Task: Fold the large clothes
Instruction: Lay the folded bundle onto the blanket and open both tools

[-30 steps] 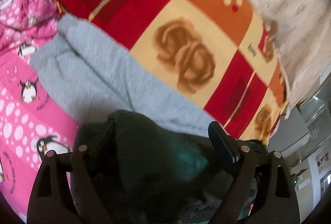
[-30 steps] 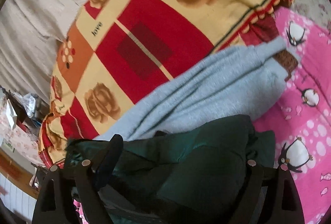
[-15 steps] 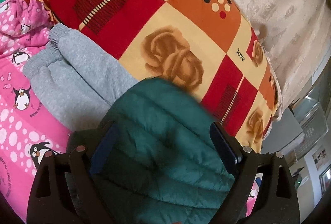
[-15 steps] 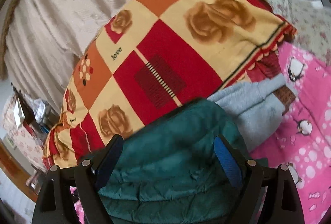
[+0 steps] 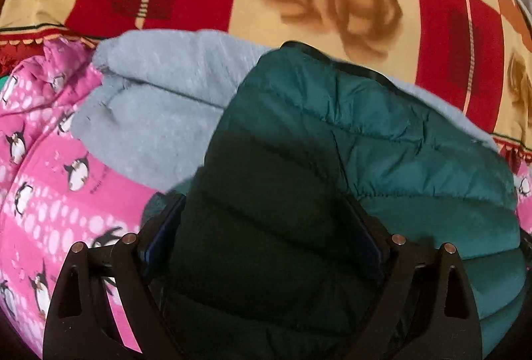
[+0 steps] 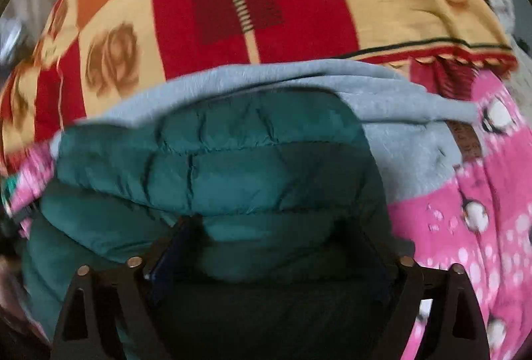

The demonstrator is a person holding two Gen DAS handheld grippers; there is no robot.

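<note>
Jacket (image 5: pixel 382 140) now lies lower (overlapping grey garment (image 5: pixel 159 100)).

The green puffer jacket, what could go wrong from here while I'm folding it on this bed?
1. The green puffer jacket lies partly on the grey sweatpants; pulling a fold could drag them along.
2. Its padding bulges between the fingers of both the left gripper and the right gripper, so a fold may spring back.
3. The pink penguin blanket beneath is rumpled, so the bundle may sit unevenly.
</note>
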